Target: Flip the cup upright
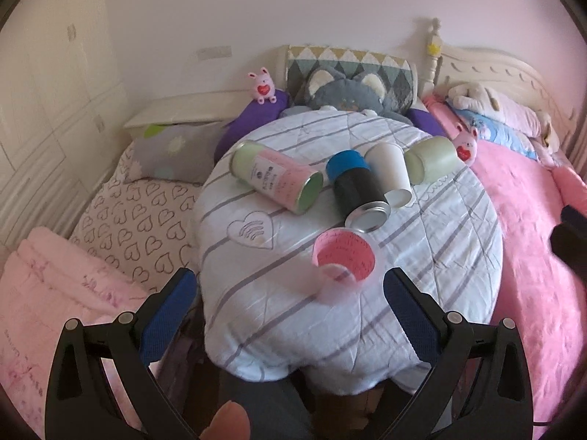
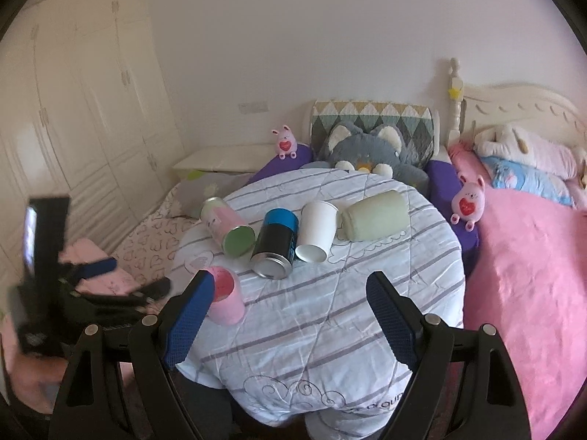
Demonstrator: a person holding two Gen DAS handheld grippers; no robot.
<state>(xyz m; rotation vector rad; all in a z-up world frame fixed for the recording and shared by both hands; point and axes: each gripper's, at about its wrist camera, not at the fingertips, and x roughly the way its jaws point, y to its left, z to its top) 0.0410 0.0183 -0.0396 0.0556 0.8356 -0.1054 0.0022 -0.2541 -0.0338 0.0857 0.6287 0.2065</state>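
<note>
Although the pink cup (image 1: 344,262) at the near left of the quilted surface (image 1: 433,256) already looks mouth-up, its thin, light, crushable wall wants a gentle mid-body hold; left tool (image 1: 290,293) and right tool (image 2: 290,306) both gape wide, empty.

Both the left claw (image 1: 290,293) and right claw (image 2: 290,300) gape wide, holding nothing.

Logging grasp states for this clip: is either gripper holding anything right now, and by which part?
Nothing is held. The left gripper and right gripper are both open and empty; the pink cup stands free on the quilt.
</note>
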